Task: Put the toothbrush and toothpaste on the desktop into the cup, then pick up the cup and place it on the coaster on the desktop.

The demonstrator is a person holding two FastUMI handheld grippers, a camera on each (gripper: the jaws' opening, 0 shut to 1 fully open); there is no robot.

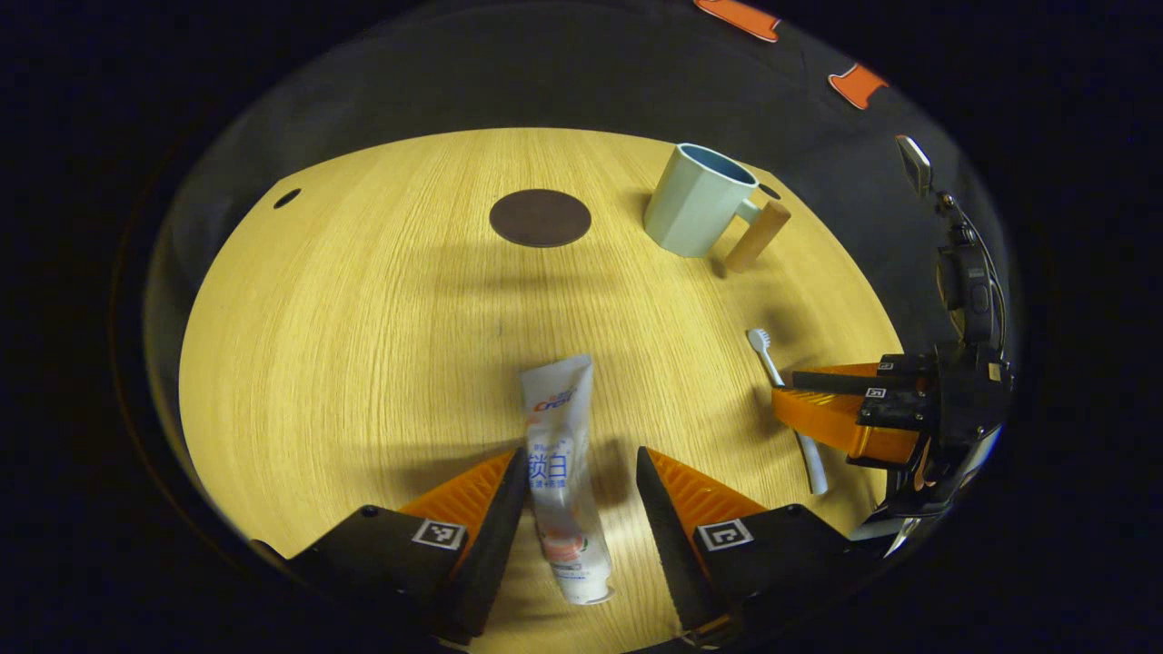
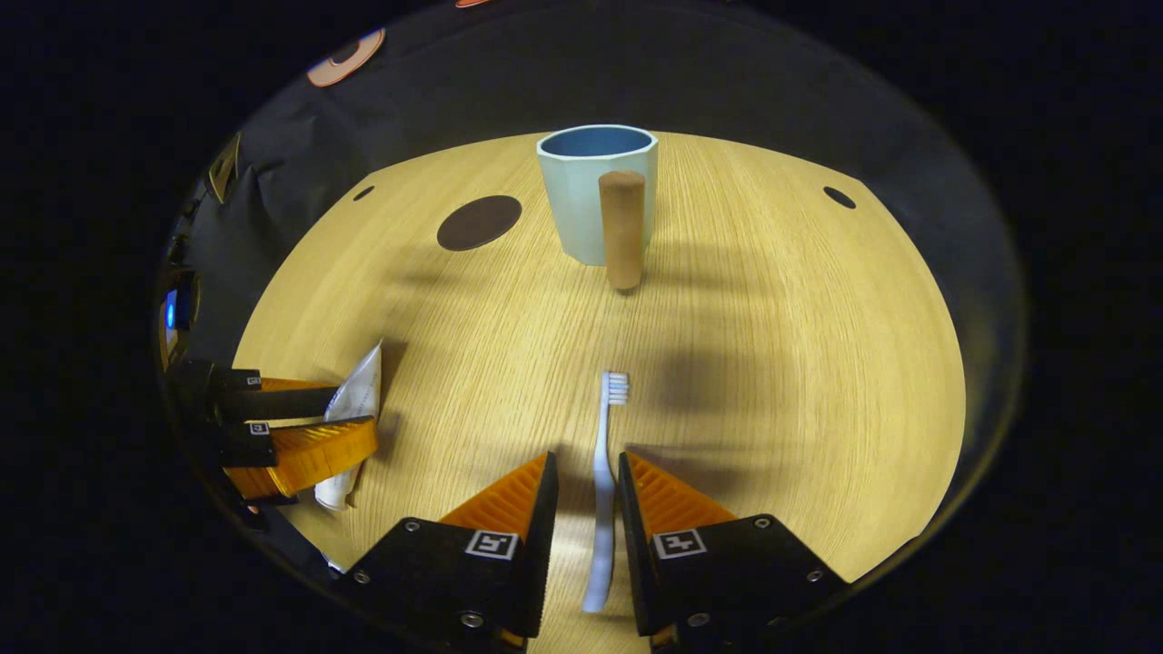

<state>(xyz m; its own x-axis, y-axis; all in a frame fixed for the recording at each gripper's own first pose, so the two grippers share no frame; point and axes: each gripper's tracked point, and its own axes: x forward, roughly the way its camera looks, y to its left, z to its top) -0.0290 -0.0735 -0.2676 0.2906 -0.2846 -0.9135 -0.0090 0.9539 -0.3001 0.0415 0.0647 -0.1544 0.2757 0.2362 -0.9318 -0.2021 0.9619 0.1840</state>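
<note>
A white toothpaste tube (image 1: 556, 427) lies flat on the wooden desktop (image 1: 363, 318). My left gripper (image 1: 581, 472) is open and low over it, one finger on each side of the tube; the left finger looks close against it. A white toothbrush (image 2: 602, 454) lies bristles away from me. My right gripper (image 2: 586, 472) stands open astride its handle, with small gaps on both sides. The pale blue cup (image 2: 581, 200) with a wooden handle (image 2: 622, 227) stands upright at the far side. A dark round coaster (image 2: 479, 222) lies to its left.
In the left gripper view the right gripper (image 1: 783, 389) straddles the toothbrush (image 1: 761, 350) at the right, with the cup (image 1: 695, 204) and coaster (image 1: 540, 218) beyond. In the right gripper view the left gripper (image 2: 356, 411) flanks the toothpaste (image 2: 362, 391). The desktop's far corners have small holes (image 2: 839, 196).
</note>
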